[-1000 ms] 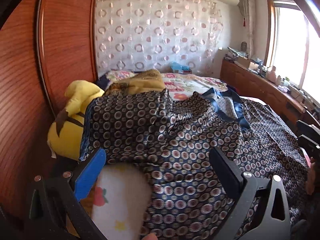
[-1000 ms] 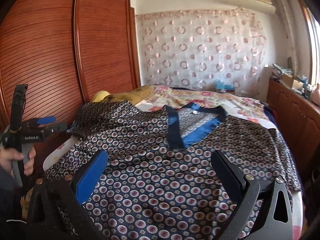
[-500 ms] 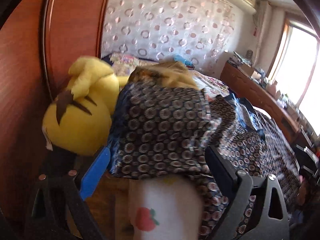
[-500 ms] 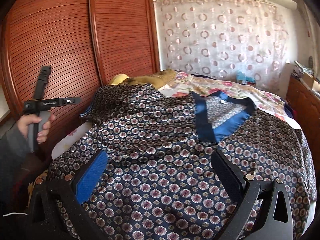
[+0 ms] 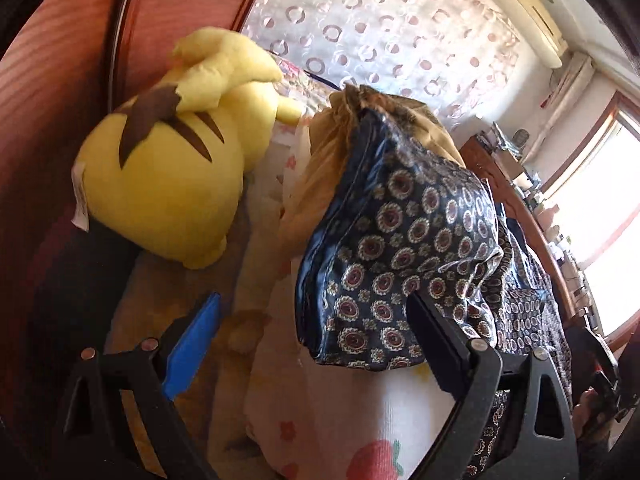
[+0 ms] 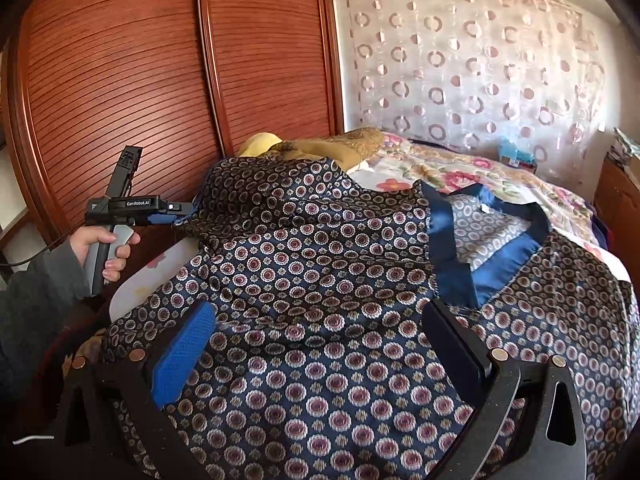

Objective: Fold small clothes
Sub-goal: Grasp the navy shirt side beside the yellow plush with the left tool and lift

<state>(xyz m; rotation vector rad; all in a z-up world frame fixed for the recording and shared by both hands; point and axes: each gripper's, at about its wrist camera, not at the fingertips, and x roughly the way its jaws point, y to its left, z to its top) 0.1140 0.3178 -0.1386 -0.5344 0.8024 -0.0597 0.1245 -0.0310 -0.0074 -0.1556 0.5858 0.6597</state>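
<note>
**Reaching for the sleeve to start the fold**

In the left wrist view, a yellow plush toy [image 5: 168, 176] lies at about ten o'clock, against the wooden wardrobe door [image 5: 60, 80]. The left gripper [image 5: 308, 344] has its jaws wide apart, though they have just been closing a little; nothing is pinched between them. The end of the shirt's sleeve [image 5: 400, 264] hangs at about two o'clock from it, draped over a tan cushion [image 5: 320, 168], with the black finger [image 5: 440, 344] just in front of the cloth's lower edge. Below sits a white sheet printed with strawberries [image 5: 352, 420].

In the right wrist view, the left hand [image 6: 104, 248] is at nine o'clock holding its tool beside the sleeve. The patterned shirt [image 6: 340, 280] is spread over the bed, its blue collar [image 6: 480, 252] at two o'clock. The right gripper [image 6: 316, 356] hovers above the shirt's body, jaws apart and empty.

The step in hand looks like the approach to the left sleeve. Next, the left jaws probably need to straddle the hem, close on it, then carry it across toward the collar.
</note>
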